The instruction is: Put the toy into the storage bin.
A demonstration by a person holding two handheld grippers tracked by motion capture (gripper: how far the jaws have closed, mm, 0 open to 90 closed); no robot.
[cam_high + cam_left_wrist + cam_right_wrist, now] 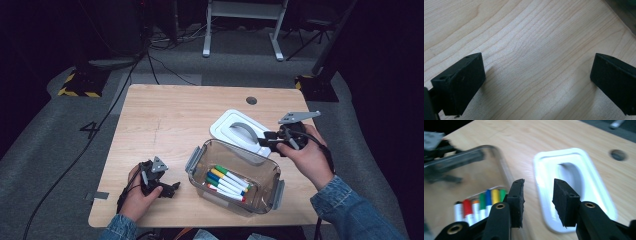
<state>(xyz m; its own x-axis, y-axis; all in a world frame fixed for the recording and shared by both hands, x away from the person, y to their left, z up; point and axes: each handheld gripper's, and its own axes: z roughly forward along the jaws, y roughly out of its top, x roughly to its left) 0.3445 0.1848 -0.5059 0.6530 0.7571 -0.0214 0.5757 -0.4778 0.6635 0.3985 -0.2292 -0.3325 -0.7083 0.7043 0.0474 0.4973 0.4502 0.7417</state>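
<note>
A clear plastic box (pixel 199 161) stands on the wooden table, right of middle, with several coloured markers (pixel 227 182) lying in it. Just behind it lies its white lid (pixel 237 131), handle side up. My right gripper (pixel 265 140) hovers over the lid's near right edge; its jaws stand apart with nothing between them. In the right gripper view the right gripper (pixel 538 183) points between the box (pixel 496 157) with its markers (pixel 481 202) and the lid (pixel 574 160). My left gripper (pixel 172 189) rests low near the table's front left, open over bare wood (pixel 537 65).
A round cable hole (pixel 251 100) sits at the table's far right. The table's front edge (pixel 200 226) runs just below both hands. Grey carpet with cables surrounds the table, and white desk legs (pixel 206 40) stand at the back.
</note>
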